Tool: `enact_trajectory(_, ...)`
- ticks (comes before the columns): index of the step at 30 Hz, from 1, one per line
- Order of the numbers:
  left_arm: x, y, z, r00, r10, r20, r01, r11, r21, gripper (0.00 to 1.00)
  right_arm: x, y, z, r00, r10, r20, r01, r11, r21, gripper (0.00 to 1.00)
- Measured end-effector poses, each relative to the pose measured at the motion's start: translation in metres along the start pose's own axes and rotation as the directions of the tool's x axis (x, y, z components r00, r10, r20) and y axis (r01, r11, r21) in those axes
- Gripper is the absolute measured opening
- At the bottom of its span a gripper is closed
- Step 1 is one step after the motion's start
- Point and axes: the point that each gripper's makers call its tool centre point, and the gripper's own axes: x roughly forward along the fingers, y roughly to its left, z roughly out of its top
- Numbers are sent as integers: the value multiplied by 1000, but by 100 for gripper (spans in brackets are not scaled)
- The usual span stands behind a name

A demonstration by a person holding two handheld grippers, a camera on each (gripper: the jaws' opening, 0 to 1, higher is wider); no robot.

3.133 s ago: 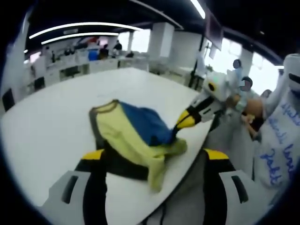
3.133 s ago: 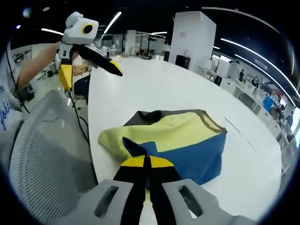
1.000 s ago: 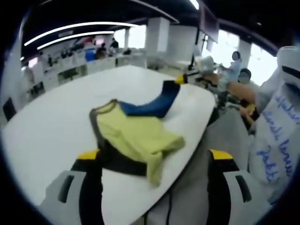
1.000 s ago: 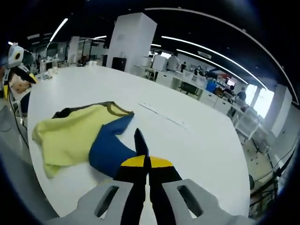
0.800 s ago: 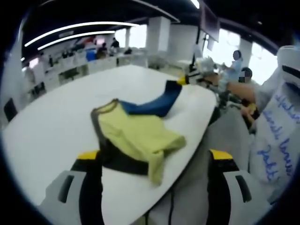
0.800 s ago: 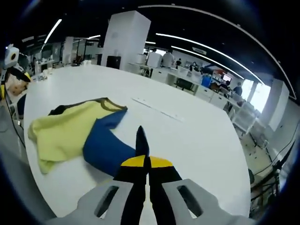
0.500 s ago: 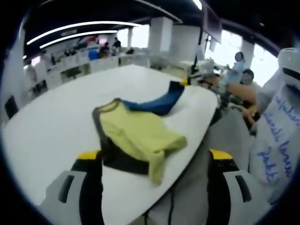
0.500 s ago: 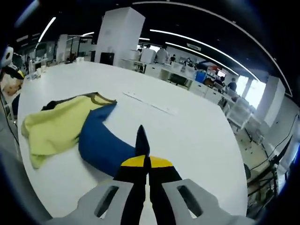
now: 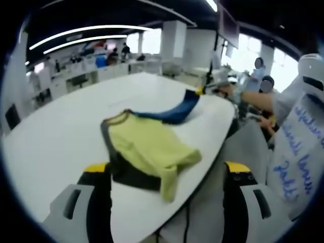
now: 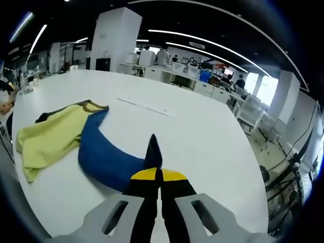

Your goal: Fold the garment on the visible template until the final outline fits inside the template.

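Garment (image 10: 76,139) yellow/blue, rumpled — right tool (image 10: 153,152) pinches blue edge; left tool (image 9: 164,174) open.

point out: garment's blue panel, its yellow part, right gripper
blue panel (image 10: 104,154): right gripper view, middle of the stretched blue fabric.
yellow part (image 9: 144,147): left gripper view, middle of the yellow cloth.
right gripper (image 10: 154,147): right gripper view, between its tips, shut on the blue edge.

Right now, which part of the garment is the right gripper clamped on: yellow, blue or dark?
The blue part. The right gripper is shut on its pointed end, stretching it away from the yellow part, which lies loose on the table.
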Motion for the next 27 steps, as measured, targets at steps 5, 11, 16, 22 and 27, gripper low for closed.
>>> enact_trajectory(5, 6, -4, -4, 1000, -18, -23, 18, 1000, -3, 86, -5, -6, -4, 999, -41, -4, 41, 999, 36, 1)
enact_trajectory(11, 5, -1, -1, 1000, -13, -24, 13, 1000, 1, 86, -3, -22, -13, 997, -75, -25, 76, 996, 38, 1)
enact_trajectory(16, 6, -1, 0, 1000, -14, -27, 14, 1000, 0, 86, -1, -38, -25, 993, -104, -46, 106, 993, 42, 1)
enact_trajectory(22, 8, -3, 2, 999, -25, -27, 25, 1000, 5, 86, -2, -49, -30, 992, -123, -36, 126, 987, 98, 1)
enact_trajectory(27, 7, -2, 4, 1000, -17, -17, 17, 1000, 0, 86, -5, -47, -50, 990, -123, -66, 130, 985, 111, 1)
